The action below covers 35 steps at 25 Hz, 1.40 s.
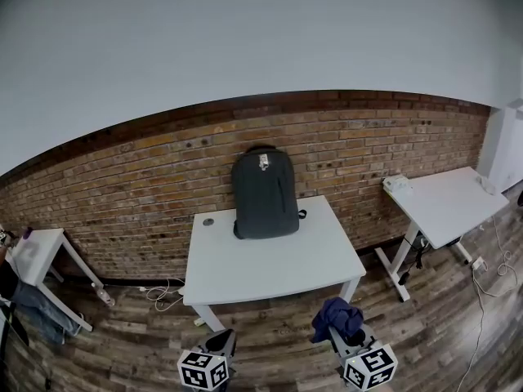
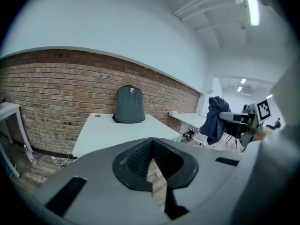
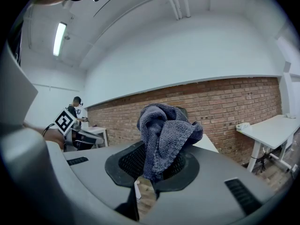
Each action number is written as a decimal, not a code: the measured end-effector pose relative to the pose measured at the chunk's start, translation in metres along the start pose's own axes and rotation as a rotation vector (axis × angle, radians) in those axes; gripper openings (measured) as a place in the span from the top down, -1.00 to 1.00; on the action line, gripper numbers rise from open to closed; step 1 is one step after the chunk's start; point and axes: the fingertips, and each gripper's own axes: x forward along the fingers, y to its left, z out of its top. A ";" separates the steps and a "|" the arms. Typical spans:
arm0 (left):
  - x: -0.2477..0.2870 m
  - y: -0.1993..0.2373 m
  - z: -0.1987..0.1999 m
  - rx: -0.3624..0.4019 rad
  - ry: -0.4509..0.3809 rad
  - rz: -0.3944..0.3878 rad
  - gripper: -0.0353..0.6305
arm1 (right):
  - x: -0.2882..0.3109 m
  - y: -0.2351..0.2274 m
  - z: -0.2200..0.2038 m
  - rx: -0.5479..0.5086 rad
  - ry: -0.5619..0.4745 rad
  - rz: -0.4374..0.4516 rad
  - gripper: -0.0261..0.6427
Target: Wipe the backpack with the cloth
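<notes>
We hold the cloth (image 3: 164,135) clamped in the right gripper (image 3: 149,175); the left gripper (image 2: 151,165) appears closed, empty. The backpack (image 1: 264,193) stands on the table (image 1: 270,272) — well apart, wiping not begun.

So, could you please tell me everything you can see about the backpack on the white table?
The backpack is dark grey, apparently smooth fabric, with a top handle, a small light tag near the top and a vertical zip on its front. It stands upright at the back of the white table, against the brick wall. A strap end sticks out at its lower right. The cloth in the right hand-held gripper does not touch it.
</notes>
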 end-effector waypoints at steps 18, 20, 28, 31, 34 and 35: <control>0.038 0.099 0.026 0.001 0.000 -0.067 0.91 | 0.092 0.019 0.022 -0.037 -0.014 -0.083 0.75; 0.041 0.103 0.024 -0.002 0.001 -0.069 0.91 | 0.099 0.018 0.021 -0.036 -0.013 -0.083 0.75; 0.055 0.129 0.031 -0.015 -0.013 -0.032 0.91 | 0.142 0.009 0.026 -0.046 -0.029 -0.041 0.75; 0.066 0.140 0.040 -0.013 -0.014 -0.004 0.91 | 0.168 -0.003 0.030 -0.045 -0.037 -0.020 0.75; 0.086 0.152 0.050 -0.026 -0.013 0.020 0.91 | 0.195 -0.015 0.037 -0.048 -0.047 0.003 0.75; 0.095 0.153 0.056 -0.024 -0.014 0.022 0.91 | 0.205 -0.022 0.041 -0.047 -0.052 0.009 0.75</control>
